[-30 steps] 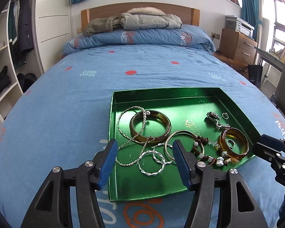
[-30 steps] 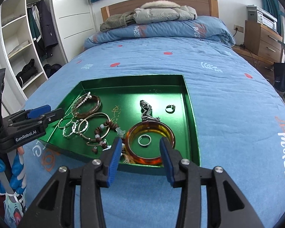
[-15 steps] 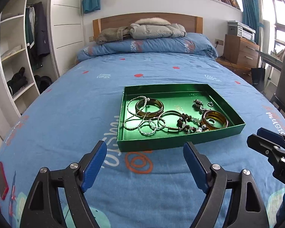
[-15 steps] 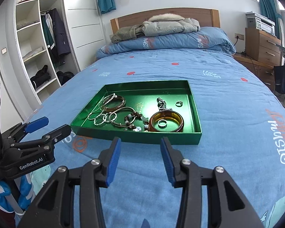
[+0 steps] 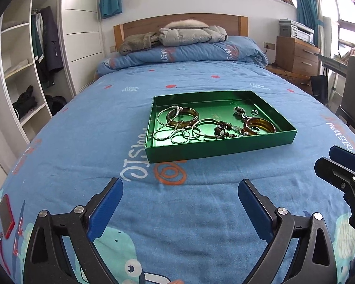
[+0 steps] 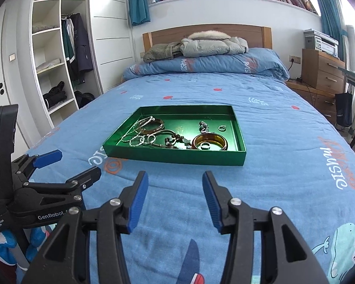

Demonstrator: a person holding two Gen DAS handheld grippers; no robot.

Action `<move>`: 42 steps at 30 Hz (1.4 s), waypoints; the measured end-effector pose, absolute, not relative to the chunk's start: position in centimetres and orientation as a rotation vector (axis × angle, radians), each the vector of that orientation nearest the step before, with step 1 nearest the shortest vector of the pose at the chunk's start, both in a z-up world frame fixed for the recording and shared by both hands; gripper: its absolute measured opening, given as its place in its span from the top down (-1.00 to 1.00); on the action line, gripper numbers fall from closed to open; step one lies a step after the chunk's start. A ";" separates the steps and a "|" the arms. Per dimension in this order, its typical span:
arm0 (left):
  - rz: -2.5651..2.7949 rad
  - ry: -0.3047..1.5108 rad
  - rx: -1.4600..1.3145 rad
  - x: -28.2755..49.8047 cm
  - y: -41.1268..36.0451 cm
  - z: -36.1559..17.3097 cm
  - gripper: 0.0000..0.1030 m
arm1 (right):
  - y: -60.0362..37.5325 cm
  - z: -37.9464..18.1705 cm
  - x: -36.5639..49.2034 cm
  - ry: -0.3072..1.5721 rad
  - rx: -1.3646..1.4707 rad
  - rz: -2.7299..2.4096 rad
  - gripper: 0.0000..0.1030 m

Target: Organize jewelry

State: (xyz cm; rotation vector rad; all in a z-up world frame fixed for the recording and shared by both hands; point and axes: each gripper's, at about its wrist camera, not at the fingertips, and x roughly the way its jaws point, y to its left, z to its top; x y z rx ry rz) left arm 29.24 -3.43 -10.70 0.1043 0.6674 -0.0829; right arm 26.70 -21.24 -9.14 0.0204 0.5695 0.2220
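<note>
A green tray sits on the blue bed. It holds a brown bangle, an amber bangle with a ring inside, silver chains and rings, a beaded bracelet and a small ring. My left gripper is open and empty, well short of the tray. My right gripper is open and empty, also short of the tray. Each gripper shows in the other's view, the right one and the left one.
Folded coats and a rolled duvet lie at the headboard. An open wardrobe stands left of the bed, a wooden drawer unit to the right. A red phone lies on the bedspread at the near left.
Both grippers have pulled back from the tray toward the foot of the bed. The left jaws have opened wider. The jewelry has stayed in the tray.
</note>
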 end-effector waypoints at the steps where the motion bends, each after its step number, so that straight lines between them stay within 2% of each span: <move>1: -0.085 0.676 0.109 29.3 -3.6 -11.0 -0.88 | -21.3 -9.4 26.6 0.577 0.015 0.221 0.11; 13: -0.110 0.733 0.139 29.3 -5.4 -13.5 -0.88 | -22.3 -12.6 27.0 0.658 0.027 0.199 0.10; 42: -0.128 0.746 0.132 29.2 -5.9 -13.8 -0.88 | -23.1 -13.6 27.0 0.688 0.036 0.188 0.09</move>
